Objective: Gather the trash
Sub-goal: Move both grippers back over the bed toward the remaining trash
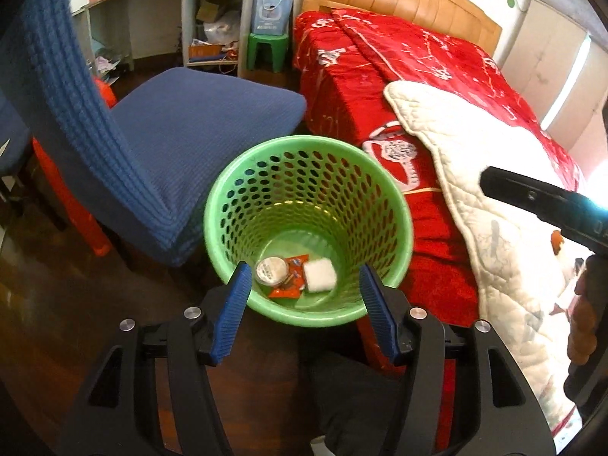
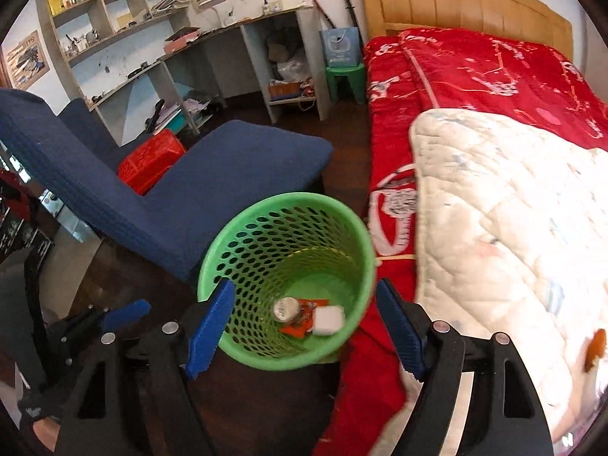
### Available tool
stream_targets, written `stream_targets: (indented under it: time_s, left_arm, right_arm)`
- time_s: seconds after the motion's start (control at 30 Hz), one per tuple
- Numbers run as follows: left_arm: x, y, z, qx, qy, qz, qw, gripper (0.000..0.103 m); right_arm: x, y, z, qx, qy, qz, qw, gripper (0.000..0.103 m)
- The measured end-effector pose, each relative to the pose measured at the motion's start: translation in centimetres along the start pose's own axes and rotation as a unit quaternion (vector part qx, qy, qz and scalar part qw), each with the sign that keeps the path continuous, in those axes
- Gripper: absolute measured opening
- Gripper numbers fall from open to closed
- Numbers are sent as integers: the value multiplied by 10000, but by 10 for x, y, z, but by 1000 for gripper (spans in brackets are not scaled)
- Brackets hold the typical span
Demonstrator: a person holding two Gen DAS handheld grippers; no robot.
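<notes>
My left tongs (image 1: 306, 279) are open, with nothing between the blue pads. My right tongs (image 2: 304, 309) are open too and hold nothing.

The green basket (image 1: 243, 190) with holes stands on the dark floor (image 1: 76, 285), just under both tongs. At its bottom lie three bits of trash. The round lid (image 1: 270, 270) is at 9 o'clock, the white square (image 1: 320, 274) is at 3 o'clock, and the orange wrapper (image 1: 289, 285) lies between them, partly under both.

The blue chair (image 1: 182, 121) is at 10 o'clock from the basket. The red blanket (image 1: 380, 68) on the bed is at 2 o'clock, with a white quilt (image 1: 494, 197) on top.
</notes>
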State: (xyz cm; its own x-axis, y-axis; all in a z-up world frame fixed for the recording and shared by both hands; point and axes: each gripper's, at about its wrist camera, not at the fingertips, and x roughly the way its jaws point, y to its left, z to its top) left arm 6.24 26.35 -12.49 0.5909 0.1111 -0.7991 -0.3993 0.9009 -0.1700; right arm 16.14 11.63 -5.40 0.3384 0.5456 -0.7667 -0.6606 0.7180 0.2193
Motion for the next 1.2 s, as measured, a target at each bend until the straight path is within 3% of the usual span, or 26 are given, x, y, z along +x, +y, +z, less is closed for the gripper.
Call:
stream_targets:
  time_s: [0.5, 0.73, 0.97, 1.2]
  left_arm:
    - [-8, -73, -6, 540, 44, -465, 9974, 63]
    - [-10, -118, -10, 864, 107, -777, 9932, 64]
    - [-17, -164, -16, 1203, 121, -1084, 9867, 67]
    - [-24, -208, -22, 1581, 149, -1311, 9786, 67]
  right_arm:
    - [-110, -113, -50, 701, -348, -1008, 9918, 78]
    - [-165, -184, -83, 1225, -497, -1668, 9771, 78]
    - [-203, -253, -120, 1692, -380, -2259, 9586, 78]
    - [-206, -298, -145, 2063, -95, -2358, 9496, 71]
